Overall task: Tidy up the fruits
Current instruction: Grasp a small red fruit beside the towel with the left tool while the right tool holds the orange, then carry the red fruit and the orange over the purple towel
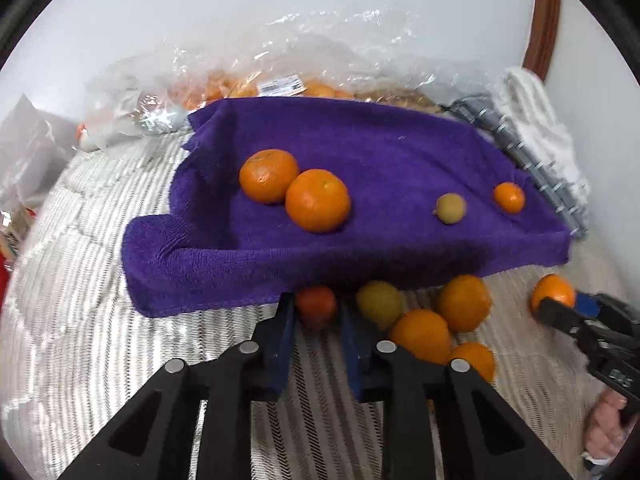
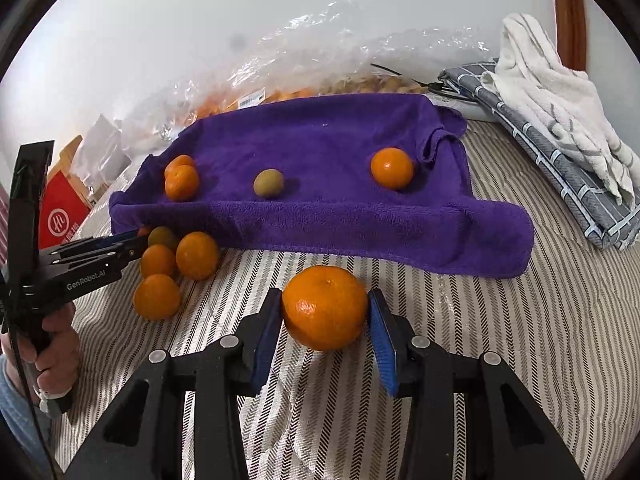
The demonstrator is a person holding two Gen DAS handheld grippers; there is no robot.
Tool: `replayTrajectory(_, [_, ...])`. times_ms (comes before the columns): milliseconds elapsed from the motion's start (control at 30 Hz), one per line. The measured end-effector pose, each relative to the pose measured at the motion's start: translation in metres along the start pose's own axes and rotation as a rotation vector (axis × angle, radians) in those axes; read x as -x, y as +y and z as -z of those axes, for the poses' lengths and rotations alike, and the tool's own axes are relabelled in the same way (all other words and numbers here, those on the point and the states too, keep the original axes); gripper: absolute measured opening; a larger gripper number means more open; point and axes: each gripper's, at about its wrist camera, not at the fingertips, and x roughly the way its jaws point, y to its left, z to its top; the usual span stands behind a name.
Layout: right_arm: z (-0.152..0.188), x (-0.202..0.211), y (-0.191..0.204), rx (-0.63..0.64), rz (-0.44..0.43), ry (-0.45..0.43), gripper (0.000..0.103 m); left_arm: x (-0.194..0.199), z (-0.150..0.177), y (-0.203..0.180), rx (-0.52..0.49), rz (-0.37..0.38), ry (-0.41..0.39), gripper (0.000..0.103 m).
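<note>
right claw (image 2: 325, 320) clasping orange (image 2: 325, 307), stem dimple facing up

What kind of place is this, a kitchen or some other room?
Probably a bedroom rather than a kitchen: the fruit lies on a striped bedcover, with a wooden headboard by the wall and folded towels piled nearby.

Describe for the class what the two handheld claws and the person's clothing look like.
Each claw, left and right, has black angular plastic arms with round silver fasteners and blue finger pads. The left one carries white "GenRobot.AI" lettering. A blue sleeve shows at the left hand.
</note>
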Motion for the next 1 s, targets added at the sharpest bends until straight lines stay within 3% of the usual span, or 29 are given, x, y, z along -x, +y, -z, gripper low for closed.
replayTrajectory(100, [0.0, 0.0, -0.001, -0.009, -0.005, -0.001, 0.042, 0.006, 0.001, 0.01, 0.046, 0.058, -0.028, 0.021])
replayTrajectory(400, [0.001, 0.0, 0.001, -0.008, 0.001, -0.007, 0.042, 0.024, 0.007, 0.019, 0.101, 0.078, -0.116, 0.021])
replayTrajectory(633, [0.001, 0.003, -0.007, -0.036, -0.052, -0.02, 0.042, 0.033, 0.001, 0.028, 0.136, 0.095, -0.166, 0.021])
replayTrajectory(833, [0.0, 0.002, -0.021, -0.103, -0.089, -0.012, 0.042, 0.049, -0.001, 0.024, 0.092, 0.009, -0.25, 0.021])
replayTrajectory(1000, [0.0, 0.003, -0.028, -0.135, -0.092, -0.007, 0.042, 0.056, -0.003, 0.028, 0.105, 0.001, -0.281, 0.021])
